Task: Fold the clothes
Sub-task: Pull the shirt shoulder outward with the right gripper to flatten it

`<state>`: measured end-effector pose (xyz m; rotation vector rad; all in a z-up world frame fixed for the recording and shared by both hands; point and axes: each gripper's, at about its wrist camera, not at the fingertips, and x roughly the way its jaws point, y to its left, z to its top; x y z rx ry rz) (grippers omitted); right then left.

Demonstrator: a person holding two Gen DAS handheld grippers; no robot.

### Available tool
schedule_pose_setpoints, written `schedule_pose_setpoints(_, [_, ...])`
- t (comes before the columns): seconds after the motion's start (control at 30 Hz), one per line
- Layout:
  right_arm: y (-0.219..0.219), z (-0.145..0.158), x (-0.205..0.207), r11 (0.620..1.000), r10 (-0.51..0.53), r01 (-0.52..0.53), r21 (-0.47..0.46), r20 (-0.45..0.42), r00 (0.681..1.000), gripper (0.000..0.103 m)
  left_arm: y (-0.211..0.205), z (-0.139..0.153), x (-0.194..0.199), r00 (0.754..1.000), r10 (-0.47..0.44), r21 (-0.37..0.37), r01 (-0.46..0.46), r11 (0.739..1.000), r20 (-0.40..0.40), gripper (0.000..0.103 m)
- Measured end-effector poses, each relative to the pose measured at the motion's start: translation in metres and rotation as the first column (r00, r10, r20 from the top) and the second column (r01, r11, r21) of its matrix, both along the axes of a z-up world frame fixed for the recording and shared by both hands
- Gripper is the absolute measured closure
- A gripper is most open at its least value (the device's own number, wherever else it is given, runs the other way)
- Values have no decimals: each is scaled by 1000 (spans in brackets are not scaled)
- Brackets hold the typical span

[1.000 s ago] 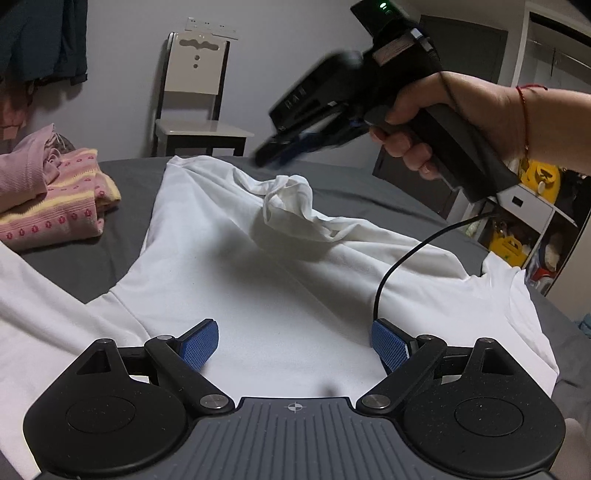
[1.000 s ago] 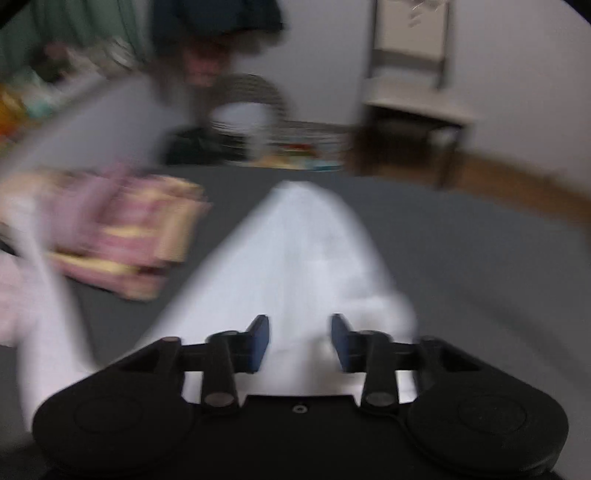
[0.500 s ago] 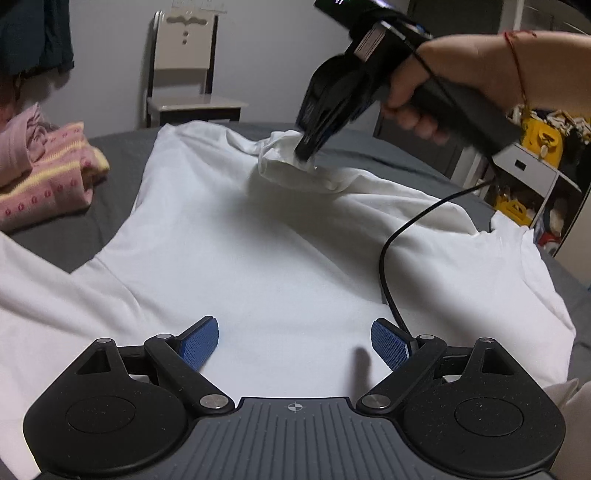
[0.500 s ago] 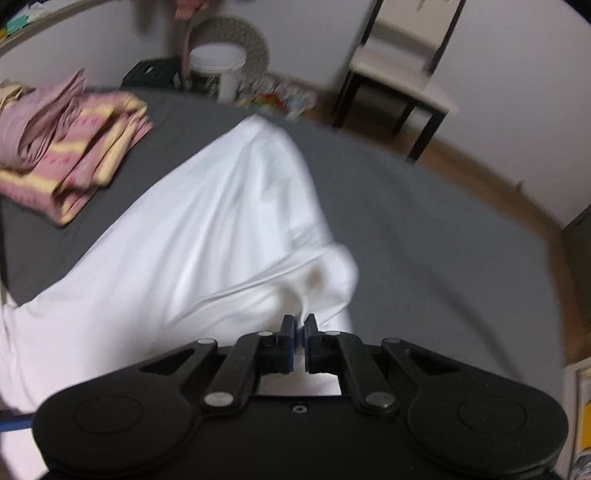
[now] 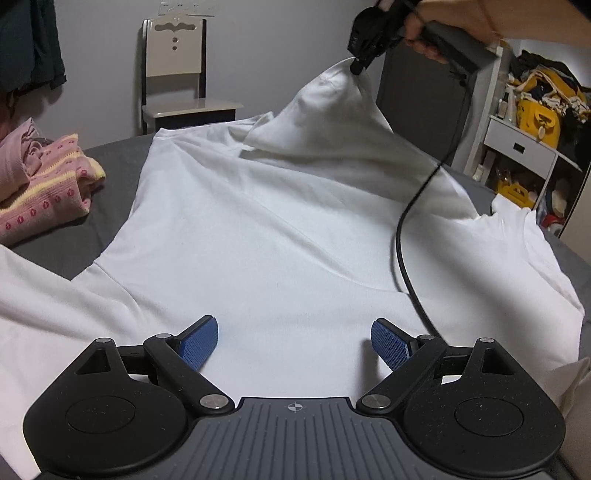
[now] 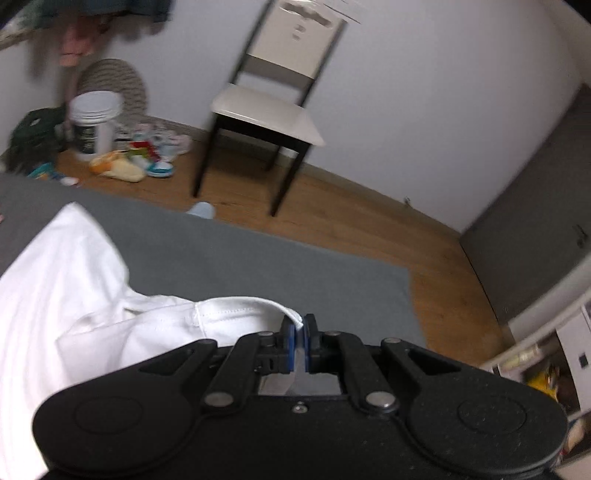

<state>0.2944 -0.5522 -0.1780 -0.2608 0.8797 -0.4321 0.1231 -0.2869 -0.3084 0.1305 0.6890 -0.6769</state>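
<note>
Over one white shirt (image 5: 280, 229), right tool (image 6: 300, 328) pinches its hem aloft; left tool (image 5: 295, 343) gapes empty.

My right hand (image 5: 454, 26) is cut off by the top edge in the left wrist view, w/ the arm running out the right side. White shirt (image 5: 280, 229) runs off the left edge, its near hem hidden behind my left gripper (image 5: 294, 339). Pink clothes pile (image 5: 44, 181) is cropped at left. Right wrist view: floor clutter (image 6: 129, 158) is blurred, can't tell items apart.
</note>
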Motion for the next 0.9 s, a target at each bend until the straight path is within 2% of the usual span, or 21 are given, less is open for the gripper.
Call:
schedule_pose_setpoints(0.07, [-20, -13, 11, 997, -62, 61, 49, 16, 998, 97, -1, -1, -2, 1000, -7, 11, 7, 1000, 11, 13])
schedule_pose_setpoints(0.17, [-52, -46, 19, 972, -162, 158, 173, 9, 987, 96, -2, -2, -3, 1000, -14, 20, 14, 1000, 22, 12])
schedule_pose_setpoints(0.23, [-65, -67, 20, 959, -196, 195, 207, -12, 980, 94, -2, -2, -3, 999, -20, 18, 20, 1000, 25, 9])
schedule_pose_setpoints(0.3, [-72, -76, 18, 953, -206, 202, 225, -9, 979, 82, -3, -3, -4, 999, -21, 21, 20, 1000, 30, 8])
schedule_pose_setpoints(0.33, [-76, -75, 15, 950, -206, 198, 241, 8, 979, 71, -4, -3, -4, 999, -21, 23, 21, 1000, 32, 8])
schedule_pose_setpoints(0.37, [-77, -72, 12, 951, -188, 174, 254, 30, 982, 67, -4, -3, -4, 999, -21, 25, 20, 999, 33, 8])
schedule_pose_setpoints(0.43, [-72, -66, 7, 963, -107, 91, 255, 50, 993, 66, -4, -3, -5, 999, -21, 29, 20, 999, 35, 7])
schedule_pose_setpoints(0.53, [-63, -69, 6, 951, 38, -36, 307, -2, 999, 67, -5, -3, -6, 999, -21, 35, 19, 999, 37, 7])
schedule_pose_setpoints(0.57, [-60, -73, 7, 949, 57, -49, 312, -17, 998, 67, -5, -3, -6, 999, -21, 37, 19, 999, 38, 7])
schedule_pose_setpoints(0.67, [-54, -85, 11, 944, 70, -59, 324, -25, 997, 67, -6, -3, -7, 999, -20, 42, 19, 999, 41, 7])
schedule_pose_setpoints(0.9, [-62, -115, 25, 928, 24, -6, 372, -42, 999, 67, -6, -4, -9, 998, -25, 47, 23, 999, 55, 6])
